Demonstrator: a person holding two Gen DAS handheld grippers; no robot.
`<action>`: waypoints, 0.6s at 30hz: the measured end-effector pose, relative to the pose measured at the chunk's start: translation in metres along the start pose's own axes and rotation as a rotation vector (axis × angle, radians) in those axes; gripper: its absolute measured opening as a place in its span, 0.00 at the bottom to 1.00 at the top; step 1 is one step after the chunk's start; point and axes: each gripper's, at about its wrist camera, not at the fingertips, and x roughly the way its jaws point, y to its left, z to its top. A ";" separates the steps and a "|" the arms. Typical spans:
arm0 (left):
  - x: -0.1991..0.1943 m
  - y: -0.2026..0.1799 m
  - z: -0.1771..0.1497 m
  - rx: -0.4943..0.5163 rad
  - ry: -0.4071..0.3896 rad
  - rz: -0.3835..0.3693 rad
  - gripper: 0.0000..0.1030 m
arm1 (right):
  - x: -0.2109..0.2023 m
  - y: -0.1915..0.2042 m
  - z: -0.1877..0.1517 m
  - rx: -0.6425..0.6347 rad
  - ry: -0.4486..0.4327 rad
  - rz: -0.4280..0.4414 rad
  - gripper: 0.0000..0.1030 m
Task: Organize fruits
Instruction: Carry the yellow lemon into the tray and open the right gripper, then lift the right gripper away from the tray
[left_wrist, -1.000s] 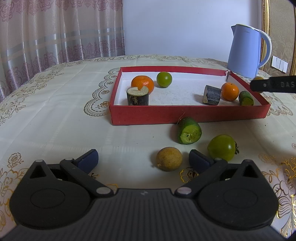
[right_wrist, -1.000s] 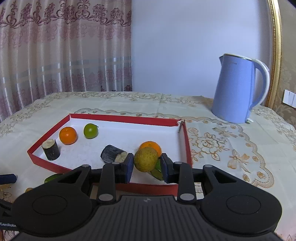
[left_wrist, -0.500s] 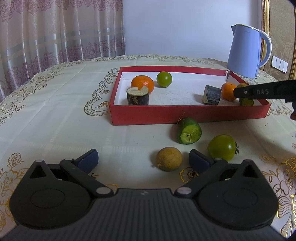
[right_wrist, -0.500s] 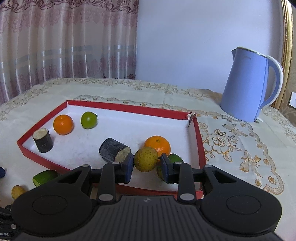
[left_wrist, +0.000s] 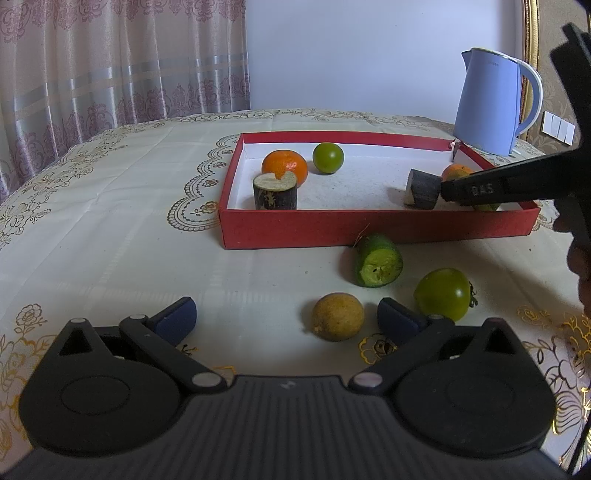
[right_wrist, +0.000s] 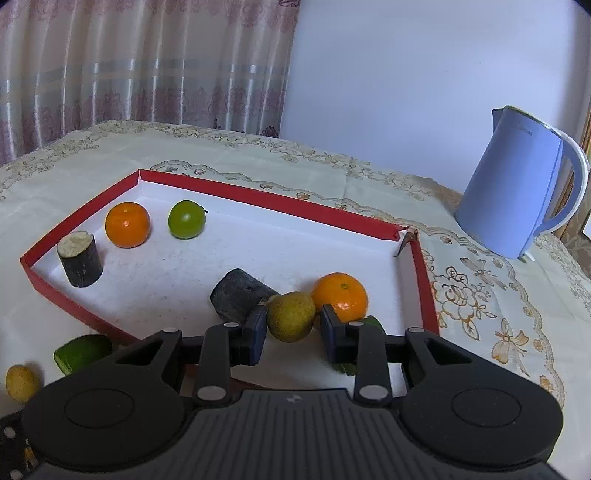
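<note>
Clothed table (left_wrist: 110, 221): red tray (left_wrist: 369, 227), kettle (left_wrist: 491, 103), loose fruits (left_wrist: 338, 316)

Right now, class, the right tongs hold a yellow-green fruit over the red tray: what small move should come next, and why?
Probably lower it a little and open the right tongs. The yellow-green fruit is clamped between the pads above the red tray, close to an orange and a dark cut piece; white floor shows just behind it.

A room in a home. A round surface (left_wrist: 110, 206) wears a cream tablecloth with gold floral embroidery. Pink patterned curtains (left_wrist: 110, 62) hang at ten o'clock; a pale blue electric kettle (left_wrist: 491, 107) stands at two o'clock.
</note>
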 end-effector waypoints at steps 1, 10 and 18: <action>0.000 0.000 0.000 0.000 0.000 0.000 1.00 | 0.001 0.001 0.000 -0.003 0.003 -0.002 0.29; 0.000 0.000 0.000 0.000 0.000 0.000 1.00 | 0.003 0.001 0.002 -0.004 0.034 0.015 0.30; 0.000 0.000 0.000 0.000 0.000 0.000 1.00 | -0.021 -0.016 -0.009 0.073 -0.021 0.053 0.57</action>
